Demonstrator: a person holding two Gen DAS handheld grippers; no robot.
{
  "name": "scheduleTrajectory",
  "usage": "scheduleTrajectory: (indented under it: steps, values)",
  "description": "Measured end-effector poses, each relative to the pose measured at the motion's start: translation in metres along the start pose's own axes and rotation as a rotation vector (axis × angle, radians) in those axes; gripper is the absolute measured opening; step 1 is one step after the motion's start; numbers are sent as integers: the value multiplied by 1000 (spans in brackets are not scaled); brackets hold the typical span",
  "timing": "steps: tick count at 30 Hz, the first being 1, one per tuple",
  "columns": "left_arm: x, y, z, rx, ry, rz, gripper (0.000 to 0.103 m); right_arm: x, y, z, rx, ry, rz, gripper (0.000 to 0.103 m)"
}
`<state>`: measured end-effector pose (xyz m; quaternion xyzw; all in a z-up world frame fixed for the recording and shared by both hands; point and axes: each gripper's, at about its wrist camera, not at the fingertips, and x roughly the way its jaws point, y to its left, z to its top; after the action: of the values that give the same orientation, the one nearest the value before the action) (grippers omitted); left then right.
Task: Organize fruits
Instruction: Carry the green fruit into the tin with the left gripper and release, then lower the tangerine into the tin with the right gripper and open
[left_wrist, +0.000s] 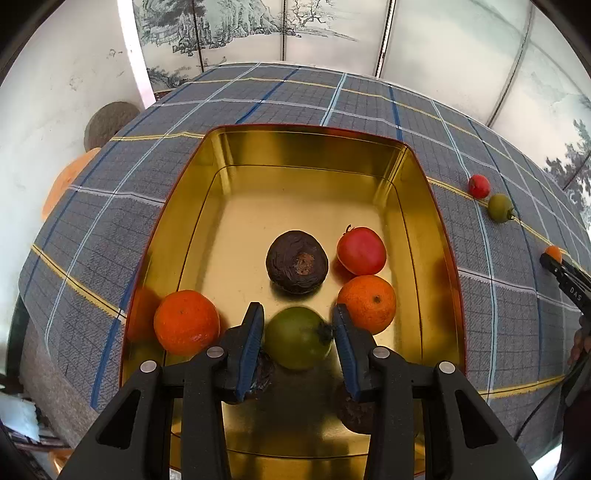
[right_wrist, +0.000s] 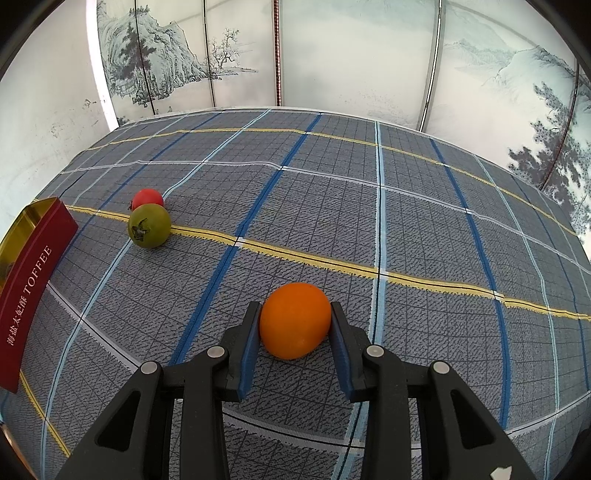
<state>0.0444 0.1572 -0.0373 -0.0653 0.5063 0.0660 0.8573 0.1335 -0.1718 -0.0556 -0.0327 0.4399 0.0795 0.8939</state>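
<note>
In the left wrist view my left gripper (left_wrist: 298, 317) holds a green tomato (left_wrist: 297, 338) between its fingers, over the near end of the gold tin tray (left_wrist: 310, 147). In the tray lie a dark wrinkled fruit (left_wrist: 297, 261), a red tomato (left_wrist: 361, 251) and two oranges (left_wrist: 186, 322) (left_wrist: 367, 303). In the right wrist view my right gripper (right_wrist: 295, 314) is closed around an orange fruit (right_wrist: 294, 320) that rests on the cloth. A red tomato (right_wrist: 147, 198) and a green tomato (right_wrist: 149, 226) lie to the far left.
The table wears a grey plaid cloth (right_wrist: 369, 221). The tin's red wall marked TOFFEE (right_wrist: 29, 288) stands at the left edge of the right wrist view. A painted folding screen (right_wrist: 332, 55) stands behind the table. The right gripper (left_wrist: 565, 273) shows at the right of the left wrist view.
</note>
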Motion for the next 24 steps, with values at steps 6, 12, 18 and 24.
scheduleTrajectory:
  steps: [6,12,18,24]
  values:
    - [-5,-1,-1,20,-32,14,53,1,-1,-1,-2,0,-2,32]
    - [-17,-2,-5,33,-82,-8,61,-12,8,0,-2,-15,36,32]
    - [-40,5,-9,4,-172,9,64,-38,52,13,-63,-53,171,32]
    - [-55,27,-15,-55,-194,33,64,-57,124,22,-176,-81,326,32]
